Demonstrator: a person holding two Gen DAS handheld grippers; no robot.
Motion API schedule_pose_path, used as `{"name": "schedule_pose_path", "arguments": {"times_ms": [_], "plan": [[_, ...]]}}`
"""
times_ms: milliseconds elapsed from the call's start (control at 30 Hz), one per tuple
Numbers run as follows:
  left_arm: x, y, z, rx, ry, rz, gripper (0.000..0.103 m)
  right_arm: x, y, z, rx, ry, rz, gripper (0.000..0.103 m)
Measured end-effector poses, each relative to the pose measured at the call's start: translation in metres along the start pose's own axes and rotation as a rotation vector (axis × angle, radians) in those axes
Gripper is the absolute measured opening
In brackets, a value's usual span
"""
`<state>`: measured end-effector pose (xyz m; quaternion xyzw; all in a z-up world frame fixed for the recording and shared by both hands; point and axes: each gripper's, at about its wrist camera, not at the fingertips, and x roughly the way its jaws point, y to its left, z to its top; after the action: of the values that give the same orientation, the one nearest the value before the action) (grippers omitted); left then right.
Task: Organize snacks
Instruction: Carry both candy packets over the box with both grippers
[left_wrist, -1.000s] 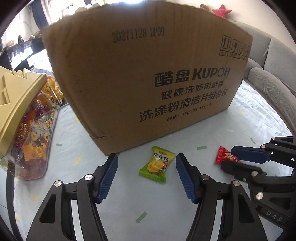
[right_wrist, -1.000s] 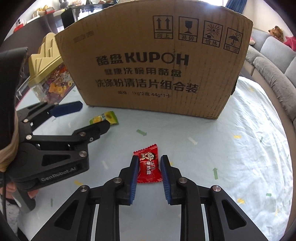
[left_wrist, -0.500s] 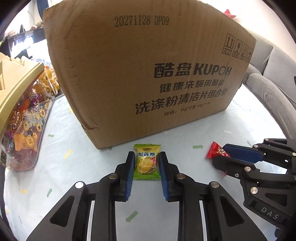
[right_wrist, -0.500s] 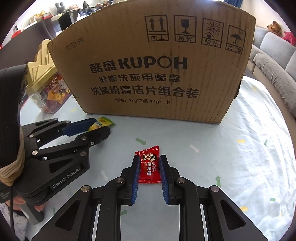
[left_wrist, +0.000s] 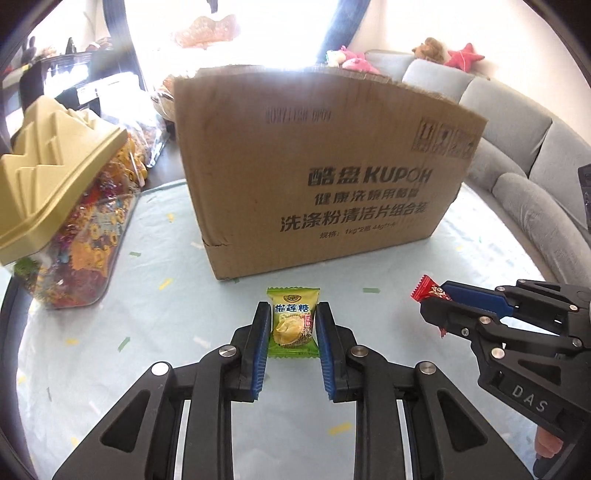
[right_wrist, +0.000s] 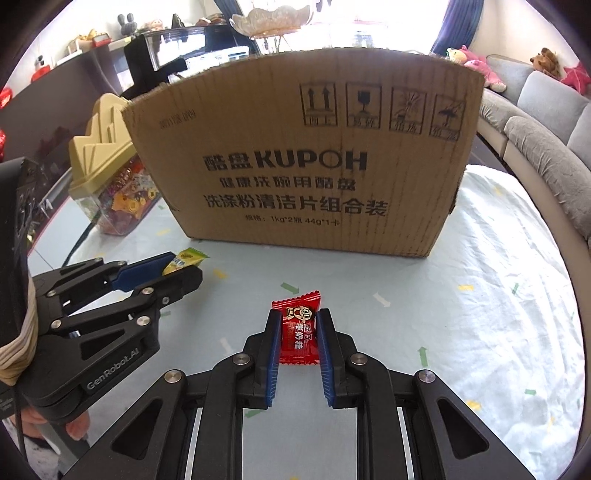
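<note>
Candies are gripped: my left claw (left_wrist: 291, 325) clamps the green candy (left_wrist: 293, 323), right claw (right_wrist: 297, 334) the red candy (right_wrist: 298, 332), near the cardboard box (right_wrist: 306, 166). Next I'd raise both over its far rim.

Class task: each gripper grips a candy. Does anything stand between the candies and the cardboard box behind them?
Nothing visible does. The left gripper is shut on the green candy, the right gripper on the red candy. Only bare tablecloth lies before the cardboard box, though its front wall rises well above both candies.
</note>
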<state>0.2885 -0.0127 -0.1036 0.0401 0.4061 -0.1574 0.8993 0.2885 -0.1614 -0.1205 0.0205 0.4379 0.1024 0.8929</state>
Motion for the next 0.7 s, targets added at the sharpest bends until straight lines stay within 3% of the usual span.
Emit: {"name": "schedule_pose_path", "arguments": {"times_ms": [400, 700], "plan": [[-0.069, -0.005, 0.009, -0.019, -0.135, 0.019, 0.025, -0.061, -0.007, 0.003, 0.000, -0.112, 0.001, 0.020], [-0.108, -0.014, 0.043, -0.018, -0.234, 0.042, 0.025, -0.099, -0.001, 0.028, -0.021, -0.220, -0.010, 0.020]]}}
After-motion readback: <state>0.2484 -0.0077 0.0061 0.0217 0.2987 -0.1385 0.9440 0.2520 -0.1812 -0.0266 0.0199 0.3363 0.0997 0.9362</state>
